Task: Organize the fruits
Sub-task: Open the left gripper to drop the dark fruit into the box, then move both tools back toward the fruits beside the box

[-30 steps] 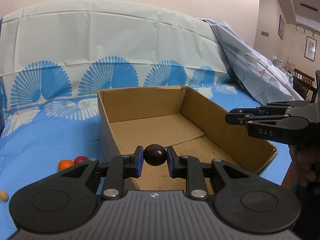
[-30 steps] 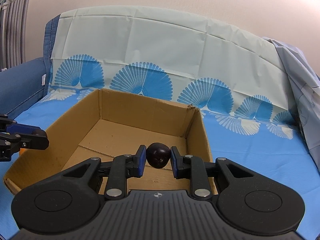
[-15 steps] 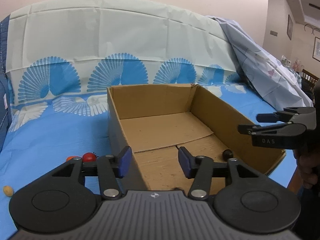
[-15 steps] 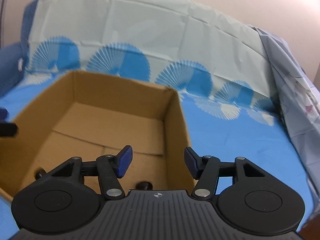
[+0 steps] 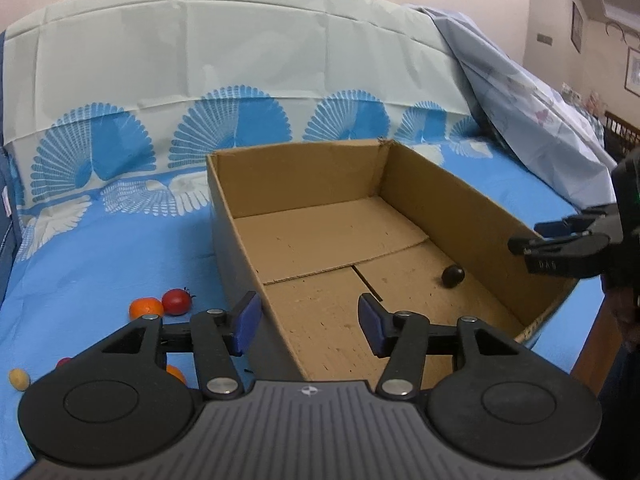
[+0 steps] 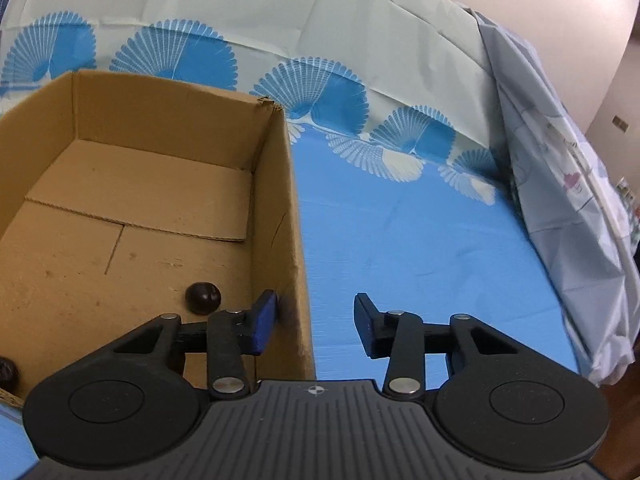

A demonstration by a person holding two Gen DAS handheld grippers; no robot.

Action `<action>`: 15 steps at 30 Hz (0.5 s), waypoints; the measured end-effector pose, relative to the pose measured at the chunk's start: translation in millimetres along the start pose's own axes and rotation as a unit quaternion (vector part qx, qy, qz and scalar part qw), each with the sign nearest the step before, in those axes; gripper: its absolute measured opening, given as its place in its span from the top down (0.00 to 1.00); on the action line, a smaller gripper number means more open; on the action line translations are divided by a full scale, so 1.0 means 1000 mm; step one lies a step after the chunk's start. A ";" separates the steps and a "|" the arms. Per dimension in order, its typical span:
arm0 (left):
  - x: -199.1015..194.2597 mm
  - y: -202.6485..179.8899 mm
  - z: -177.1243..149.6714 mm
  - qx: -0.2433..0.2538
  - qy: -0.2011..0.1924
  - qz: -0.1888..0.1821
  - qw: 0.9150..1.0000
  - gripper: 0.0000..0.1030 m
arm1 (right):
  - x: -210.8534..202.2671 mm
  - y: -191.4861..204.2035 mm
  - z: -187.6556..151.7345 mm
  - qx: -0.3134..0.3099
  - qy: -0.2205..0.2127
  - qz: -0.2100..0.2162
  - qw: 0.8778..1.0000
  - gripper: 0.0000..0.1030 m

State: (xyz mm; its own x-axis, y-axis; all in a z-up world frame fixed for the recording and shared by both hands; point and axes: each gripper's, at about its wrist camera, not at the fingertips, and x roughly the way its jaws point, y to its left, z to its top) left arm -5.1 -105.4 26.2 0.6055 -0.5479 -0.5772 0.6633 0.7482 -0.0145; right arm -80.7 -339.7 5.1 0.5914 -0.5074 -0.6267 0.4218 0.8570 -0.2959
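An open cardboard box [image 5: 296, 168] sits on the blue cloth; it also shows in the right wrist view [image 6: 294, 216]. A dark purple fruit [image 5: 453, 276] lies on the box floor by the right wall, seen too in the right wrist view [image 6: 203, 297]. A second dark fruit [image 6: 6, 372] lies at the near left corner. My left gripper [image 5: 307, 324] is open and empty over the box's left wall. My right gripper [image 6: 316, 326] is open and empty over the box's right wall; it shows in the left wrist view [image 5: 560, 250]. An orange [image 5: 146, 308] and a red tomato [image 5: 176, 301] lie left of the box.
More small fruits lie at the near left: a yellowish one [image 5: 19, 379], an orange one [image 5: 176, 374] and a red one [image 5: 64, 361] partly hidden by my left gripper. A pale sheet [image 6: 560, 184] drapes the right side. The cloth's fan-patterned back [image 5: 240, 80] rises behind the box.
Both grippers opened and dropped their dark fruits into the box. The left gripper swung left over the box's left wall; the right gripper swung right over its right wall.
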 end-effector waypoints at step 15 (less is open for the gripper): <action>0.000 -0.003 -0.003 0.004 -0.002 -0.008 1.000 0.43 | -0.008 -0.002 0.002 0.037 -0.027 -0.005 0.999 0.60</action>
State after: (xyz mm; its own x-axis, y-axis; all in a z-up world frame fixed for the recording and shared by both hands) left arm -7.8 -106.3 23.9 0.5957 -0.5618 -0.5740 0.6772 0.7356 -0.0171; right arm -84.8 -337.2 12.6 0.6220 -0.5213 -0.5842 0.4764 0.8441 -0.2459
